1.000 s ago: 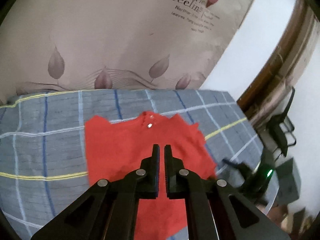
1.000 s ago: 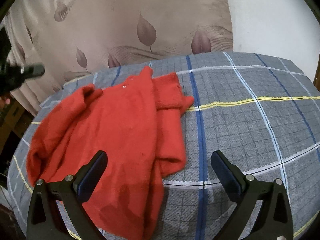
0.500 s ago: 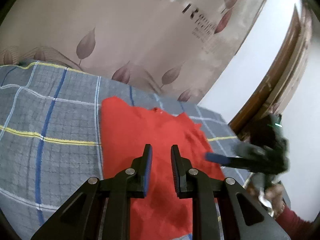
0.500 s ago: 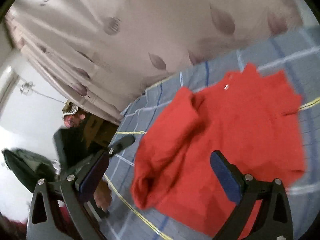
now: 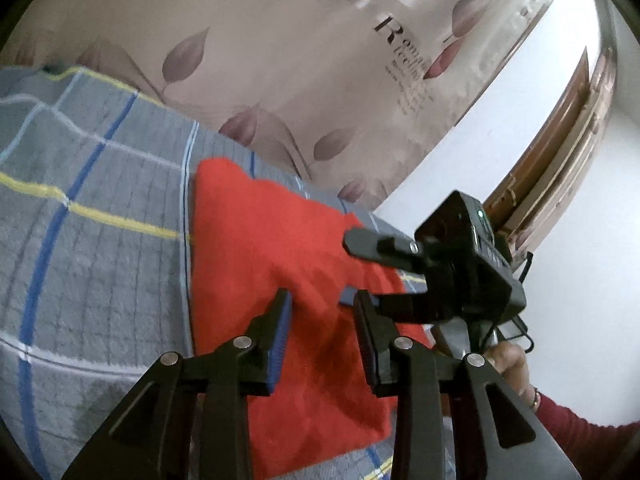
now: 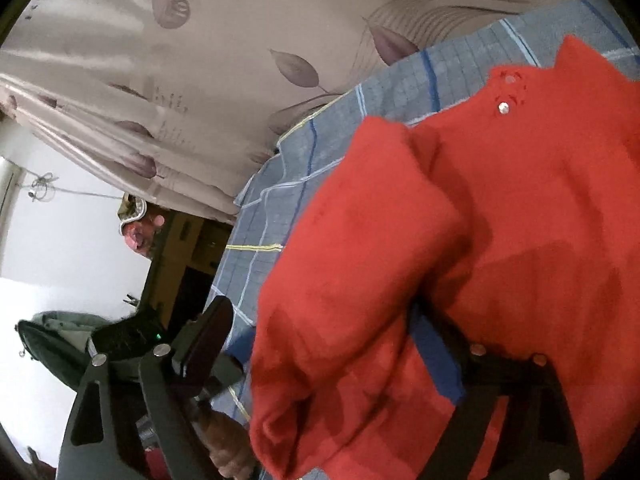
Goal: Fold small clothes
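Lying on the grey checked blanket, the red sweater is partly bundled, 1 sleeve bunched on its body. The left gripper hovers above the cloth, jaws parted and empty. The right gripper is spread wide with a thick fold of sleeve between its 2 fingers; no pinch is made yet. Judged step: seizing the sleeve for a fold. The next move likely calls for closing on the fold's edge and drawing it flat across the body.
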Demonstrator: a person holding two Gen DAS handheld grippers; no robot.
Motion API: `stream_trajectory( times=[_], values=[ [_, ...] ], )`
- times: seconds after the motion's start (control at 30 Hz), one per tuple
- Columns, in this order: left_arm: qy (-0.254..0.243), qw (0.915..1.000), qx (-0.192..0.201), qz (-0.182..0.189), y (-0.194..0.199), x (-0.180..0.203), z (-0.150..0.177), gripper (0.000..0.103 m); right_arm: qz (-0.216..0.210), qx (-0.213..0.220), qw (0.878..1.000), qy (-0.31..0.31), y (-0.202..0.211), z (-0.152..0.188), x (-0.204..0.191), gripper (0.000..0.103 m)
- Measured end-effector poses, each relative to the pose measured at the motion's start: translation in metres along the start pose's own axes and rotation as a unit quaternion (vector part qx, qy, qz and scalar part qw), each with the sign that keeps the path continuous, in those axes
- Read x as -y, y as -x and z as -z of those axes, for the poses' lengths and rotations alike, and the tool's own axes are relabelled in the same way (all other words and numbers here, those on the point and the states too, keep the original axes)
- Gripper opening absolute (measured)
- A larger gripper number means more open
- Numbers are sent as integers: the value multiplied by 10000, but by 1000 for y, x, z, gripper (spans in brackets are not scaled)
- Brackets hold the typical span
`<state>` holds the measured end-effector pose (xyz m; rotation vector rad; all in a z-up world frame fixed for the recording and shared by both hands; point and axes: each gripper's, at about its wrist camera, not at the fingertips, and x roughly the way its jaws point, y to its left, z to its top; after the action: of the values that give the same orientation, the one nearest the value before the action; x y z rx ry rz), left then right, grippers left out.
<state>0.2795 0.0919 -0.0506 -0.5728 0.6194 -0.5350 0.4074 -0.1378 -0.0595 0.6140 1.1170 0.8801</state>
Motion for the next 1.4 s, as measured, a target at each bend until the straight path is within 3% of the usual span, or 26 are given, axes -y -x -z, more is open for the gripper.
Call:
stream_trajectory(
  times=[0.13,0.2,0.3,0.47,0.6,0.77,0.9,1.0,1.1,1.23,1.33,1.4],
  values=[
    [37,10000,57,42,1,1,2,40,-153,15,9997,-186,-1,-3,4,63],
    [71,9999,60,48,2,0,2,41,-95,-32,9998,-183,-3,-4,5,20],
    [86,9999,45,49,2,1,3,42,54,-103,9999,-119,-9,-3,6,15],
    [120,9997,-78,199,5,14,-1,43,-33,76,9999,118,13,-9,-4,13],
    [130,9992,71,382,13,37,-14,60,116,257,9990,345,51,-25,-10,12],
    [166,9982,209,532,9,54,-24,65,354,509,9973,401,98,-36,-1,5],
    [-231,9995,11,195,-10,65,-19,65,526,678,9958,308,127,-35,17,5],
    [-114,9994,204,250,-4,60,-19,65,17,513,9986,84,121,-26,24,9],
    [45,9992,377,153,4,45,-24,65,-135,217,9994,217,92,-18,15,9],
    [239,9991,317,-118,4,19,-24,65,-167,-81,9997,129,51,-9,12,12],
    [416,9987,241,-149,3,4,-17,65,-81,-20,10000,-53,37,-7,22,25],
    [448,9987,212,-123,1,-2,-11,65,-320,21,9992,-237,35,-6,28,46]
  ],
)
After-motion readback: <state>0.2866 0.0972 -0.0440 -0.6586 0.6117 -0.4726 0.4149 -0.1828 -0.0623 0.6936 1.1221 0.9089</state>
